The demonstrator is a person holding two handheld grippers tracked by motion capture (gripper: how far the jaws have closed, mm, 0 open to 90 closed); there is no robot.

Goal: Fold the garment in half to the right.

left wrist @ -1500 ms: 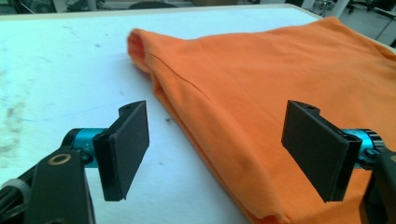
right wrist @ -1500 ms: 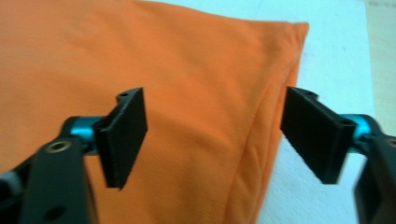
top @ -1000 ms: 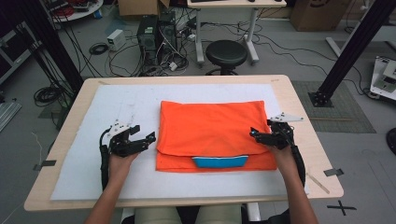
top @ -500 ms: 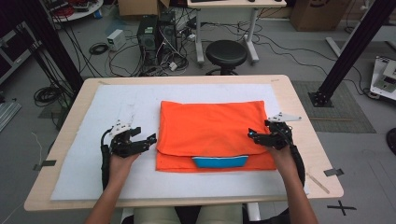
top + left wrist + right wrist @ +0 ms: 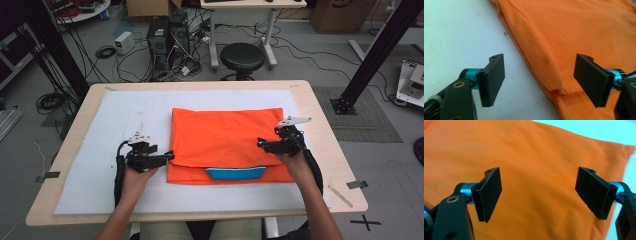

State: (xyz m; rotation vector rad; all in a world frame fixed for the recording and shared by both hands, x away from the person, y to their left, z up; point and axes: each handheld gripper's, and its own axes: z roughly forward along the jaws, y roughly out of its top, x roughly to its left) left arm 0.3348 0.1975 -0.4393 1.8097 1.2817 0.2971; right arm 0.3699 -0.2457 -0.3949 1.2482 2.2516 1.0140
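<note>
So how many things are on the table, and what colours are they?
Orange: 1, the folded cloth
Blue: 1, the collar piece at the cloth's near edge
White: 1, the mat under it
Black: 2, the left gripper and the right gripper, both open
Total: 5

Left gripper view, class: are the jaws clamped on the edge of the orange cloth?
No: the left gripper has its jaws wide apart, with the orange cloth edge lying untouched between them.
</note>
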